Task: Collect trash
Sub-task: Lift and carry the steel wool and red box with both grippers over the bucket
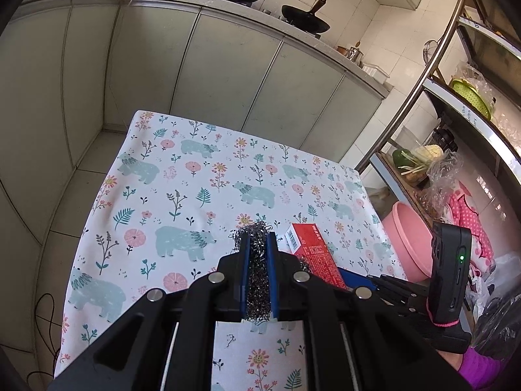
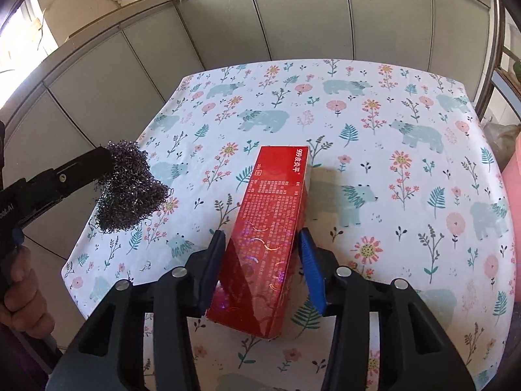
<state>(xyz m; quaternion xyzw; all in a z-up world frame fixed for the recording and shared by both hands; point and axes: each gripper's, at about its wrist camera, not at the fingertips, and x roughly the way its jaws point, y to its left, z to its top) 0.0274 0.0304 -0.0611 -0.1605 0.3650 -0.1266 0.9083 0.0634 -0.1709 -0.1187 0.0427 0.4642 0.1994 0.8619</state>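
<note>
A dark steel-wool scourer (image 1: 252, 229) is squeezed between the blue pads of my left gripper (image 1: 258, 241), which is shut on it above the floral tablecloth (image 1: 182, 195). The right wrist view shows the same scourer (image 2: 130, 189) hanging over the table's left edge. A long red carton (image 2: 270, 228) lies lengthwise between the fingers of my right gripper (image 2: 261, 233). Both pads press its long sides, and its far end points toward the table's middle. In the left wrist view the red carton (image 1: 309, 249) shows just right of the scourer.
A pink basin (image 1: 410, 238) sits off the table's right side, under a metal rack (image 1: 433, 75) holding vegetables and plastic bags. Grey cabinets (image 1: 195, 65) with woks on top run behind the table. A hand (image 2: 22, 286) grips the left tool's handle.
</note>
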